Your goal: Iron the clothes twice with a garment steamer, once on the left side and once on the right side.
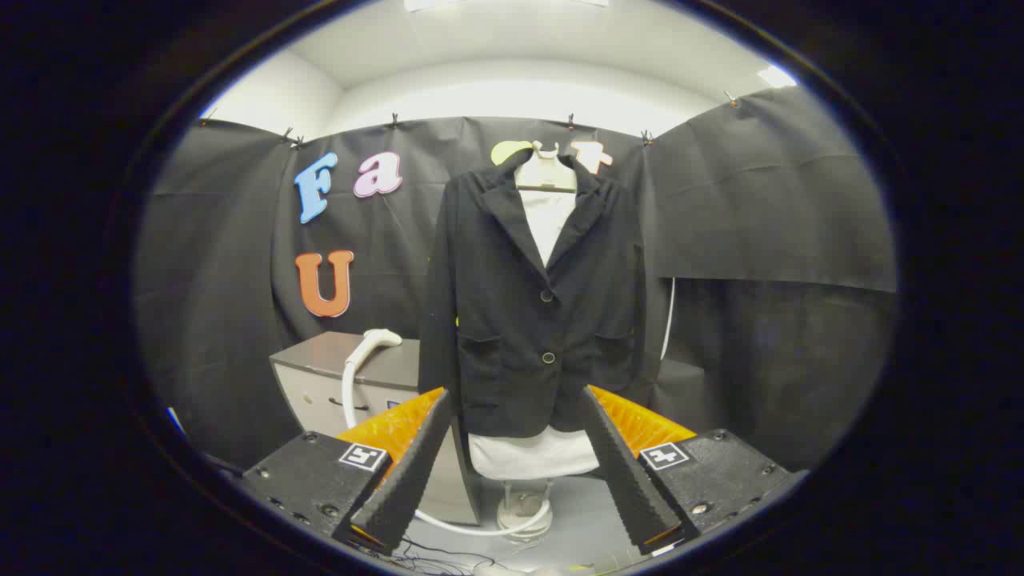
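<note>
A black blazer (pixel 528 312) hangs buttoned on a white mannequin torso (pixel 546 210), straight ahead and well beyond my fingers. The white steamer head (pixel 378 339) lies on top of a grey cabinet (pixel 320 368) to the left of the blazer, and its white hose (pixel 349 392) drops down the cabinet front and curls along the floor to the mannequin's base (pixel 524 512). My gripper (pixel 517 404) stands open, its two black ridged fingers (pixel 416 468) spread wide with nothing held; the blazer's hem shows in the gap between them, far off.
Black cloth walls close the booth on all sides. The mannequin stands on a round white foot on a pale floor. Thin dark cables (pixel 448 552) lie on the floor just below my fingers. A white cord (pixel 669 320) hangs down right of the blazer.
</note>
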